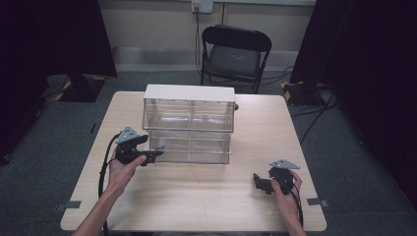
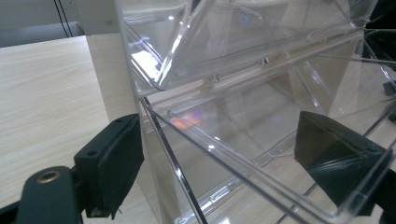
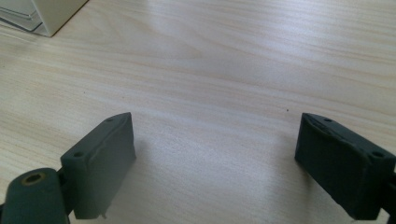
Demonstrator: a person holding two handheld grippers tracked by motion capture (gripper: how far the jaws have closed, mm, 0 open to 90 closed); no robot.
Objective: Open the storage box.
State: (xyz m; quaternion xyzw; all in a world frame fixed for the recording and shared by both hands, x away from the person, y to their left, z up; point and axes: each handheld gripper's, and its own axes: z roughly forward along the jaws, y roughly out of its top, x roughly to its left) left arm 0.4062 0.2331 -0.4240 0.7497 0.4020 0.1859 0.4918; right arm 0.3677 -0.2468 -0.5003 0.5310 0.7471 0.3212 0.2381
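Left claw (image 2: pixel 219 172) straddles the clear drawer's (image 2: pixel 261 154) corner wall, jaws parted, neither pad visibly pressing. Right claw (image 3: pixel 215 163) rests released, wide open, over bare bench (image 3: pixel 224 60).

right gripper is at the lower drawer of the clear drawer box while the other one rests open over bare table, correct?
Wrong hand. The left gripper is at the lower drawer of the clear drawer box, as the high view shows. The right gripper is the one resting open over the bare table.
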